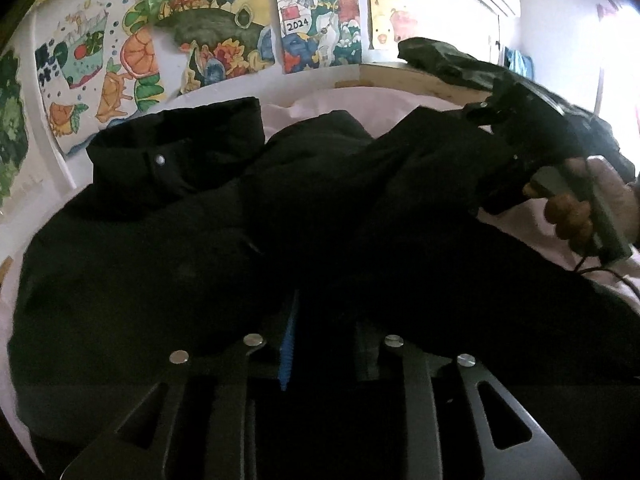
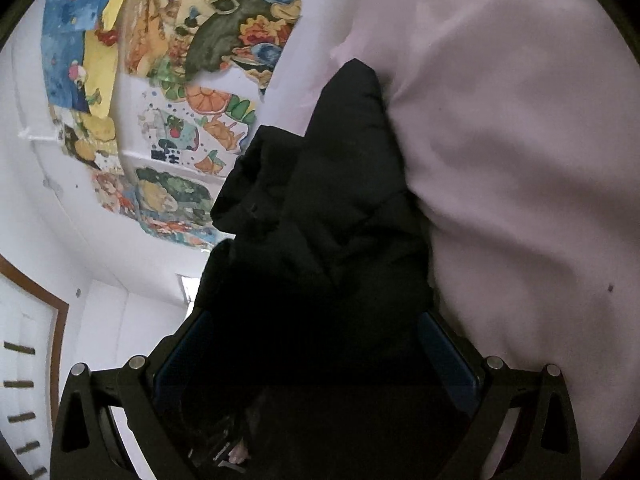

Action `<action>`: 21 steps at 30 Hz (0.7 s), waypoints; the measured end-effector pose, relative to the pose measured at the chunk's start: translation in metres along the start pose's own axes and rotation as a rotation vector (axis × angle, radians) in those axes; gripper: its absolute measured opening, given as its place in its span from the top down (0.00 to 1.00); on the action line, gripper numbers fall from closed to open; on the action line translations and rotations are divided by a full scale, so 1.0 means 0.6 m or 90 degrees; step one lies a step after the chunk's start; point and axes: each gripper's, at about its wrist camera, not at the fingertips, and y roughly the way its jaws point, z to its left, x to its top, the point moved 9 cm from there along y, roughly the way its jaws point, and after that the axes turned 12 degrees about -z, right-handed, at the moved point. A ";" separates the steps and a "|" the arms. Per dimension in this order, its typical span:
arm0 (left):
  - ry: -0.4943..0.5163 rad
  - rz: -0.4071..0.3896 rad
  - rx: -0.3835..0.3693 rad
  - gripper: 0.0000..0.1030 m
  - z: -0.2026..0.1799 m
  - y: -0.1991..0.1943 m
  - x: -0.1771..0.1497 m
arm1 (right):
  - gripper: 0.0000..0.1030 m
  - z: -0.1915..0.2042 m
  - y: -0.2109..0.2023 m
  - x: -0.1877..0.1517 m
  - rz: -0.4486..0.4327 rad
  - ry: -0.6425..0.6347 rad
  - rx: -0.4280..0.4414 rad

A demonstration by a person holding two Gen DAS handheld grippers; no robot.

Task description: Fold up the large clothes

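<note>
- Black padded cloth fills the left wrist view: a large jacket lies spread on a pale pink sheet, its collar with a silver snap raised toward the wall of coloured drawings.
- At the bottom of this view the left gripper sits low over the jacket's near edge. Its fingers stand close together with a narrow gap, one blue pad showing edge-on; dark cloth against dark fingers hides whether a fold is pinched there, so I cannot tell its state.
- On the right of the same view, a hand holds the right gripper's handle, and that tool carries a lifted part of the jacket above the body.
- Turning to the right wrist view, the picture is rolled sideways: the drawings sit on the left, the sheet on the right.
- Here the right gripper is clenched on a thick bunch of the jacket, which fills the space between its blue-lined fingers and extends away from the camera.
- The step in hand looks like carrying this lifted side or sleeve across the body. To do it well, keep the bunch firmly clamped, travel high enough that the padding does not drag, lay it flat along the midline, and let the left gripper pin the near edge so the body does not slide.
</note>
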 end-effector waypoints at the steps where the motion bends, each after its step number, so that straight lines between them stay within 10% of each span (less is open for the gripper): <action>1: -0.006 -0.002 -0.010 0.74 -0.004 -0.004 -0.002 | 0.00 0.002 0.000 0.002 -0.002 -0.003 -0.002; 6: -0.056 -0.059 -0.065 0.20 -0.012 -0.047 0.016 | 0.00 0.002 0.001 0.006 -0.011 0.002 0.005; 13: -0.122 -0.080 0.001 0.18 0.046 -0.091 0.032 | 0.00 -0.015 -0.006 -0.005 -0.002 -0.020 -0.034; 21: -0.197 -0.105 0.291 0.18 0.252 -0.158 0.018 | 0.12 0.010 0.026 -0.028 0.026 -0.221 -0.169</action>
